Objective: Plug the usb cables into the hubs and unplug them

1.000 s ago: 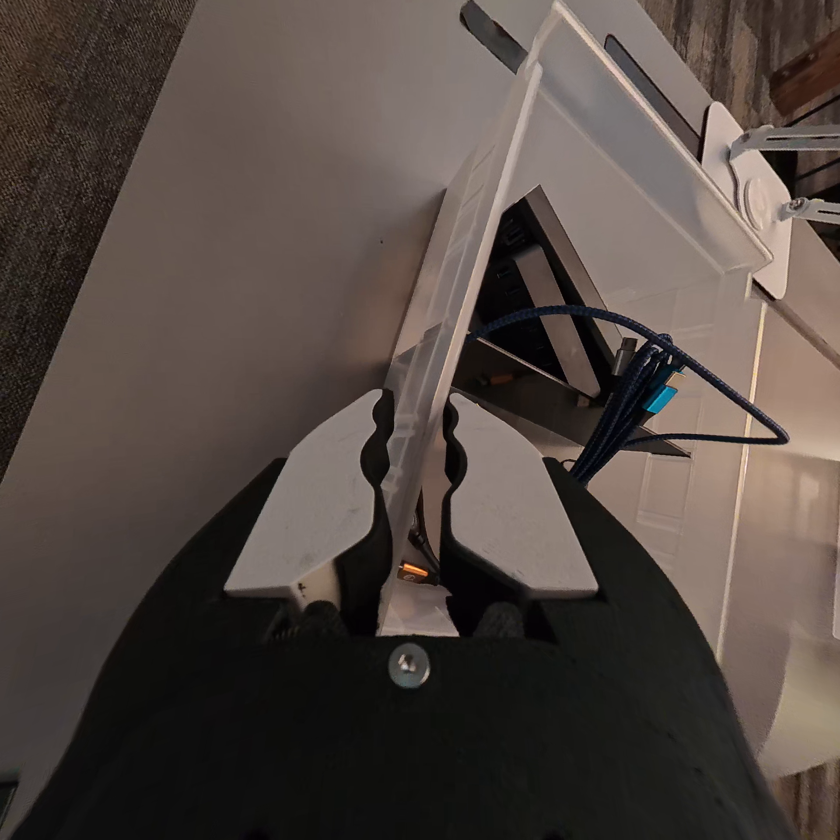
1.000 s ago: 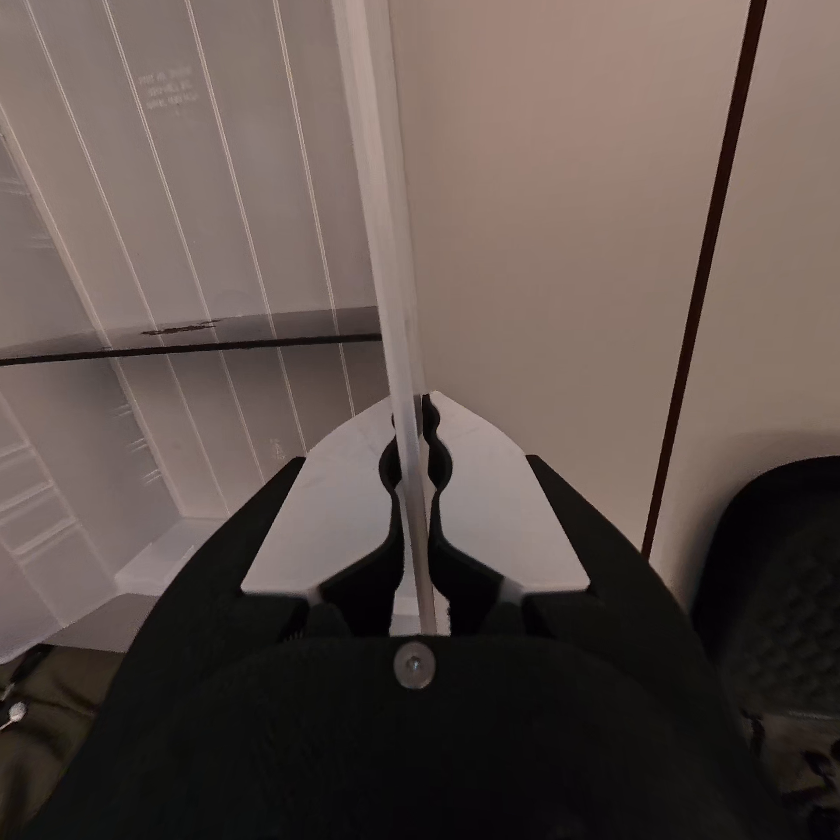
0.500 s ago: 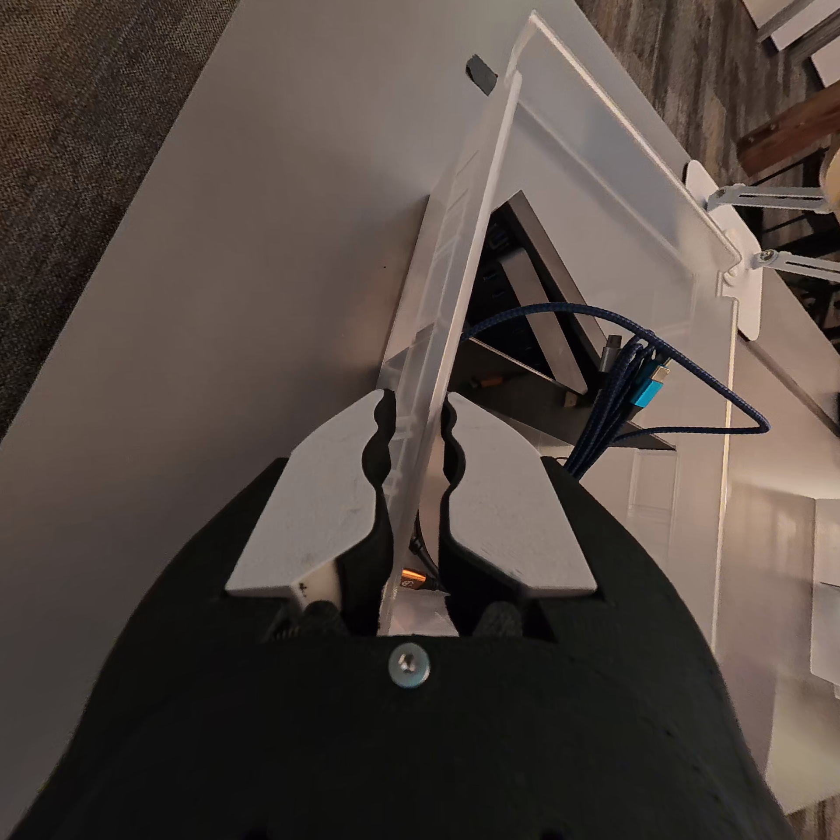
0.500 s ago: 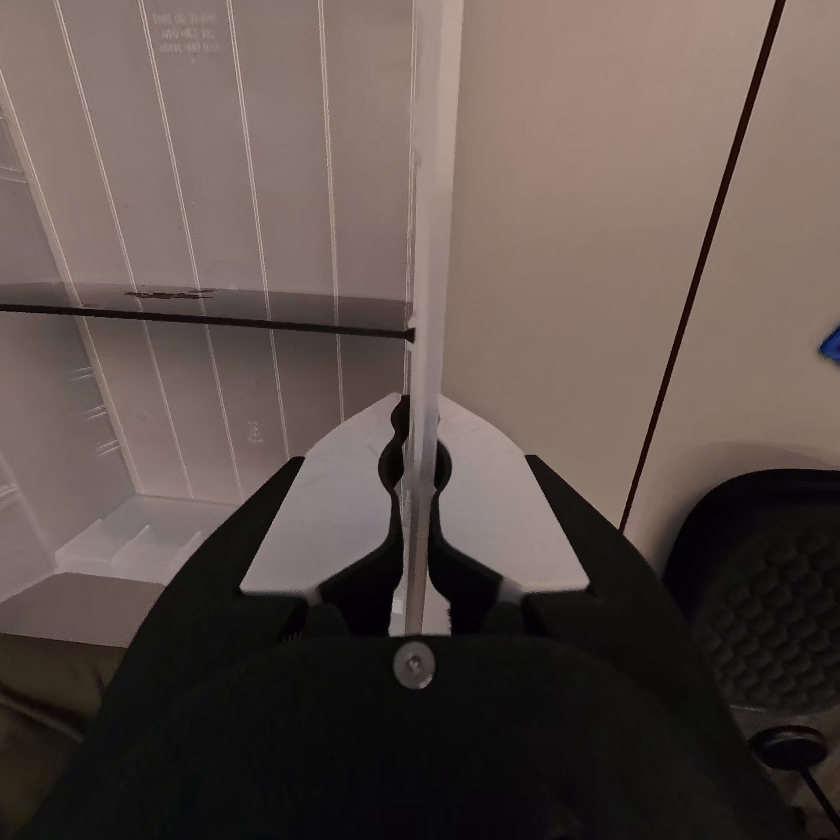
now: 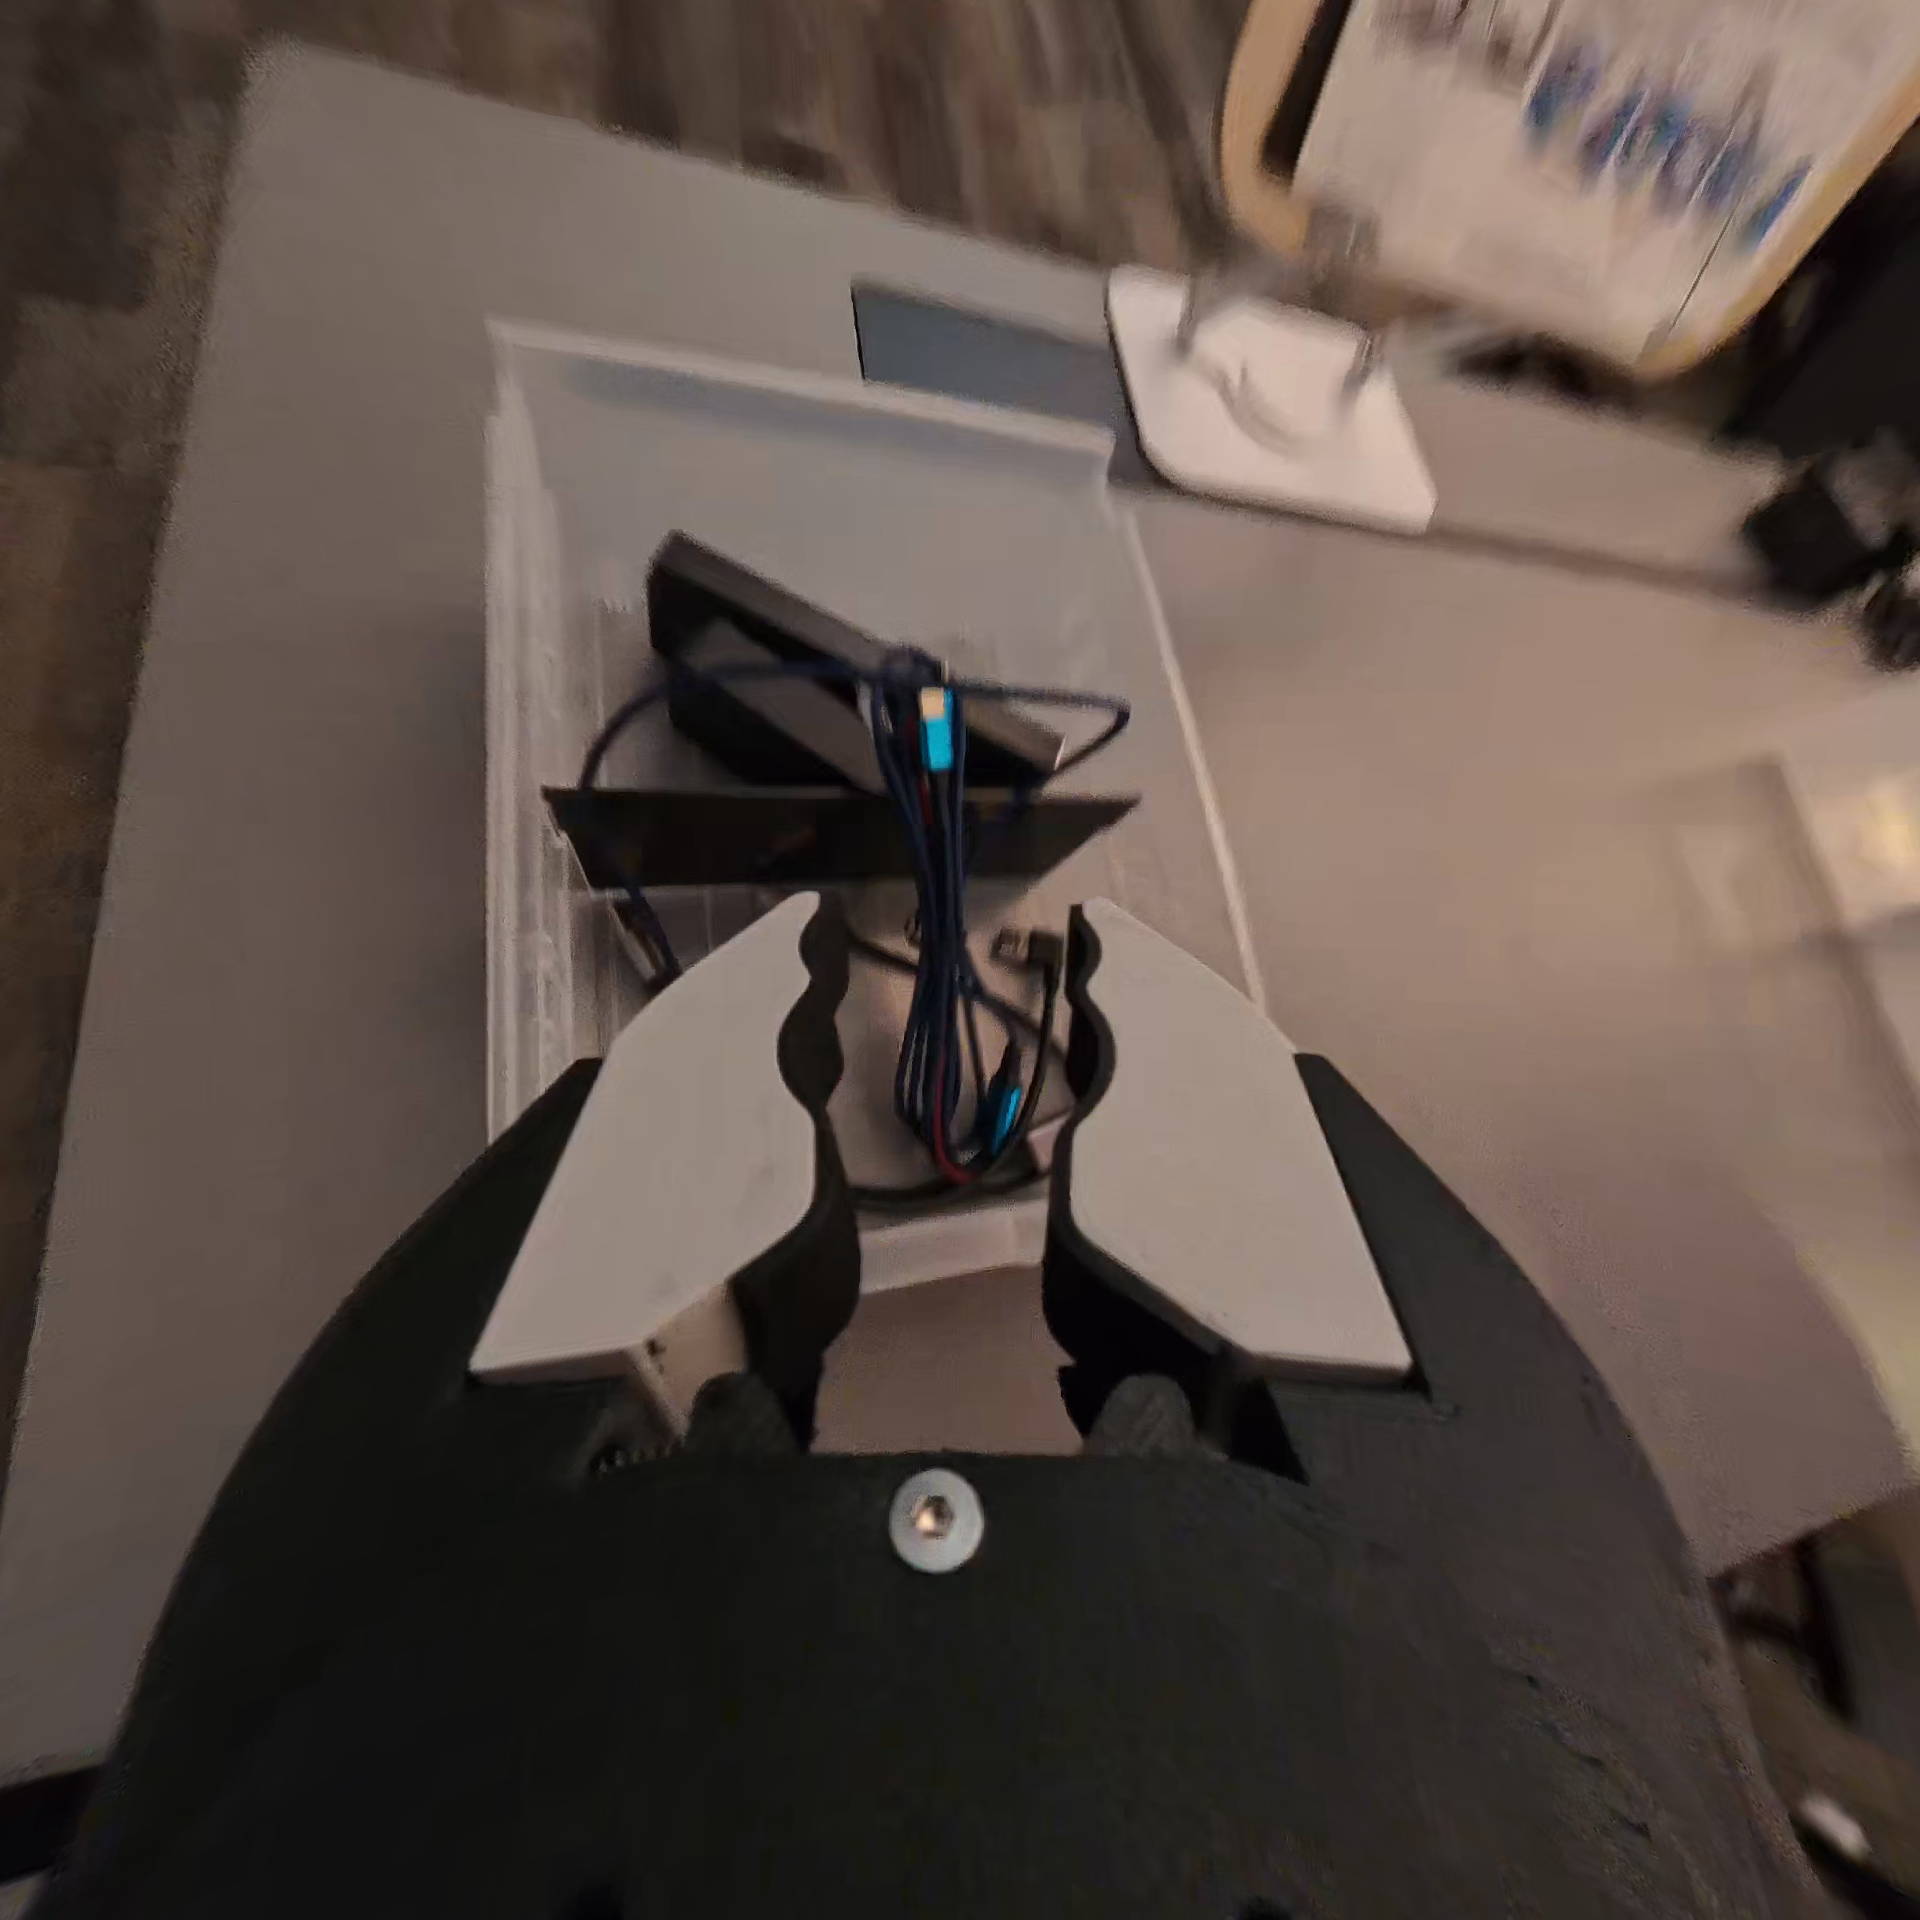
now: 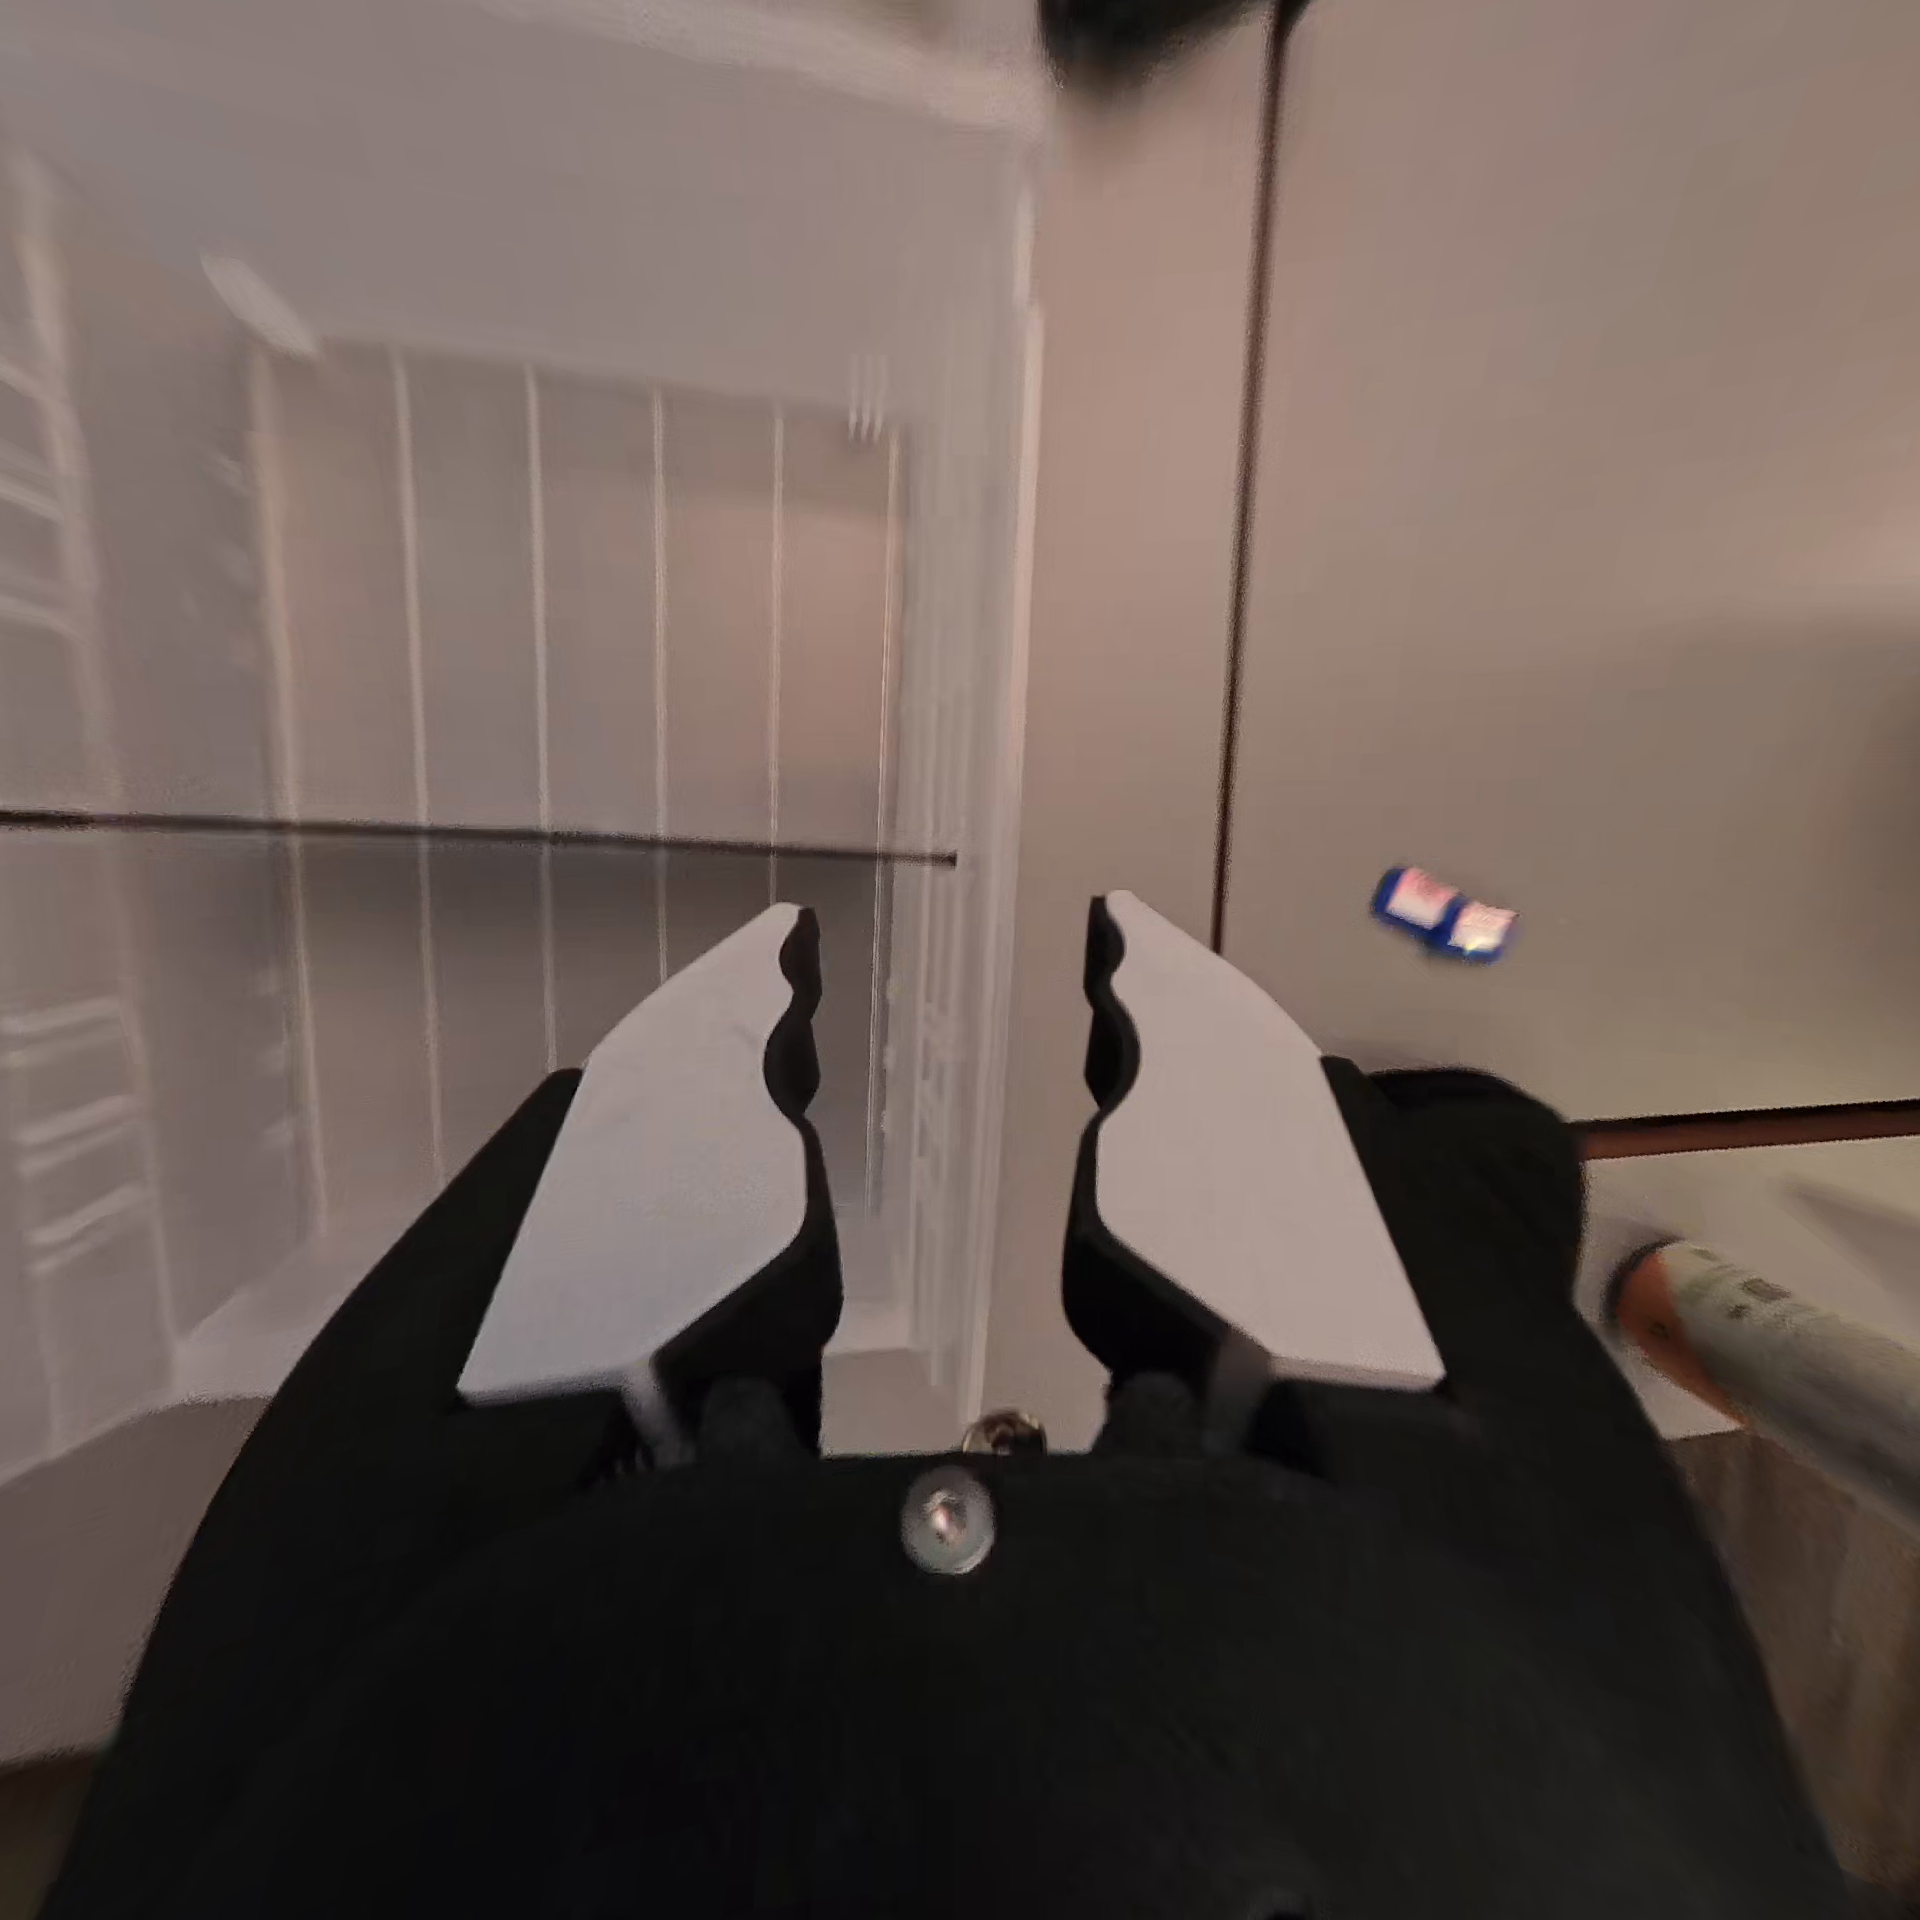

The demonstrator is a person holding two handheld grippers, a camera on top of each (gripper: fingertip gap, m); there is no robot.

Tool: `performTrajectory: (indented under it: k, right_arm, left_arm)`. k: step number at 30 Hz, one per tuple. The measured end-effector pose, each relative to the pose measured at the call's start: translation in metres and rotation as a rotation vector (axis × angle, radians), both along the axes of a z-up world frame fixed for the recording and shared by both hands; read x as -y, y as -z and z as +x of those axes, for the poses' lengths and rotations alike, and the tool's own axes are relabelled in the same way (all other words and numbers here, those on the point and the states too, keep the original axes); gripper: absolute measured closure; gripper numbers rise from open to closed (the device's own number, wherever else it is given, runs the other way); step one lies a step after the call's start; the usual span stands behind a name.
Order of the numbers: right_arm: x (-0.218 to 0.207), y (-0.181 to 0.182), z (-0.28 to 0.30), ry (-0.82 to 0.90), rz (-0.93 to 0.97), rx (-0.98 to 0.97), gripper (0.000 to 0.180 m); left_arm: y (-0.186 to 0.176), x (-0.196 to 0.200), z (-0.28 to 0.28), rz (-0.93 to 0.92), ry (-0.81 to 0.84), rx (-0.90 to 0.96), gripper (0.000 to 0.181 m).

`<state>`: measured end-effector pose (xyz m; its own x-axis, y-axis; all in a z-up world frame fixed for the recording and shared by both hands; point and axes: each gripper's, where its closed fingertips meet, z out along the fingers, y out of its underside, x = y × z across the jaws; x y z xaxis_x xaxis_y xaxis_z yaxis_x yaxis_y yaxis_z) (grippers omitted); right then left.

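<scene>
A clear plastic bin [image 5: 821, 416] stands on the white table [image 5: 312, 727]. Inside it lie dark USB hubs [image 5: 790, 675] and a bundle of blue braided USB cables [image 5: 935, 935] with a light-blue plug [image 5: 938, 732]. My left gripper [image 5: 943, 914] is open and empty, above the bin's near end, over the cables. My right gripper [image 6: 945, 920] is open and empty, with the bin's clear side wall [image 6: 966, 727] running between its fingers, untouched. A dark divider [image 6: 468, 828] shows through the wall.
A white stand base [image 5: 1268, 416] sits beyond the bin, with a blurred round-framed thing [image 5: 1558, 156] above it. A small blue item [image 6: 1444, 925] lies on the table right of the bin. A dark table seam [image 6: 1242, 520] runs lengthways. A sleeve [image 6: 1766, 1340] shows at far right. Left tips to right tips: about 90 centimetres.
Both grippers have let go of the bin's walls and opened. The bin sits flat on the table. The left gripper has swung over the bin's near end.
</scene>
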<state>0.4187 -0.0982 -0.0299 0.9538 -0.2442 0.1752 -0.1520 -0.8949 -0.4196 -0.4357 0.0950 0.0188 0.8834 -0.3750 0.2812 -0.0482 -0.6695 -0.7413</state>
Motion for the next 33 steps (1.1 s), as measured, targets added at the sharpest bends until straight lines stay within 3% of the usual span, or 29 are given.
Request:
performTrajectory:
  k: [2, 6, 9, 11, 16, 20, 24, 26, 33]
  right_arm:
    - [-0.023, -0.044, -0.019, -0.046, 0.183, 0.079, 0.13]
    - [-0.072, -0.148, -0.12, -0.318, 0.813, 0.12, 0.137]
    - [-0.072, -0.204, -0.215, -0.547, 1.269, 0.041, 0.132]
    - [-0.068, -0.226, -0.261, -0.664, 1.441, 0.011, 0.132]
    - [-0.091, -0.228, -0.311, -0.723, 1.397, -0.12, 0.131]
    - [-0.11, -0.218, -0.318, -0.662, 1.44, -0.311, 0.135]
    - [-0.111, -0.214, -0.331, -0.729, 1.404, -0.474, 0.136]
    - [-0.11, -0.208, -0.325, -0.709, 1.355, -0.441, 0.136]
    - [-0.114, -0.182, -0.259, -0.327, 1.153, -0.039, 0.133]
  left_arm:
    - [0.026, -0.004, 0.013, -0.096, 0.082, -0.045, 0.136]
    - [0.064, -0.016, 0.042, -0.305, 0.18, 0.081, 0.13]
    - [0.081, -0.024, 0.038, -0.347, 0.143, 0.021, 0.125]
    - [0.084, -0.026, 0.044, -0.355, 0.157, 0.028, 0.123]
    - [0.102, -0.026, 0.041, -0.407, 0.144, -0.09, 0.113]
    - [0.099, -0.033, 0.044, -0.364, 0.161, -0.106, 0.113]
    - [0.114, -0.023, 0.043, -0.439, 0.175, -0.136, 0.113]
    - [0.124, -0.021, 0.039, -0.473, 0.162, -0.162, 0.114]
    - [0.137, -0.02, 0.049, -0.547, 0.191, -0.172, 0.124]
